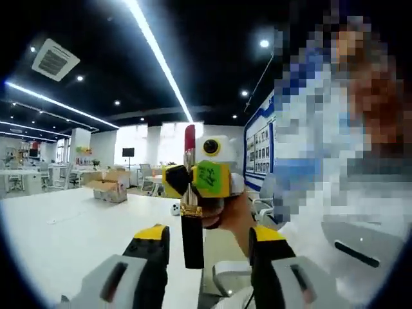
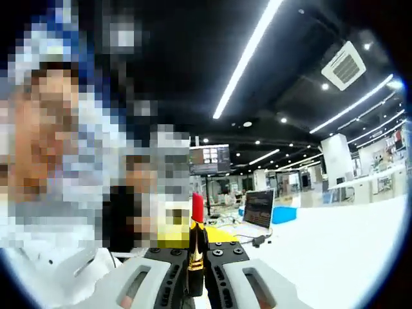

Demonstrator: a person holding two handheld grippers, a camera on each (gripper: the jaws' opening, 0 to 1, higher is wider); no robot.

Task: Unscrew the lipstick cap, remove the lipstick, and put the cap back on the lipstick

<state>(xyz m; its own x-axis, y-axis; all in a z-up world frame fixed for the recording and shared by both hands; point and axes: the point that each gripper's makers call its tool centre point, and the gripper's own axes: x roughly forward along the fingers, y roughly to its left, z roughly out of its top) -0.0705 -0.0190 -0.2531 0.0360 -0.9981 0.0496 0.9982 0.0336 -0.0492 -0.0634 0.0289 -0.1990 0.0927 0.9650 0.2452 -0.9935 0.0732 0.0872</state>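
An uncapped lipstick (image 1: 191, 219) stands upright in the left gripper view, with a red tip, a gold band and a black base. My right gripper (image 1: 192, 187), yellow and green, comes in from behind and is shut on it around the gold band. The black base hangs between the yellow-tipped jaws of my left gripper (image 1: 207, 237), which stand wide open and do not touch it. In the right gripper view the same lipstick (image 2: 196, 235) rises from my right gripper (image 2: 193, 267), clamped between its black pads (image 2: 222, 257). I cannot see a cap.
A white table (image 1: 71, 225) spreads out to the left, with a cardboard box (image 1: 109, 187) at its far side. The right gripper view has a laptop (image 2: 259, 209) and a blue box (image 2: 283, 214) on a white table (image 2: 347, 244). A person in white stands close behind.
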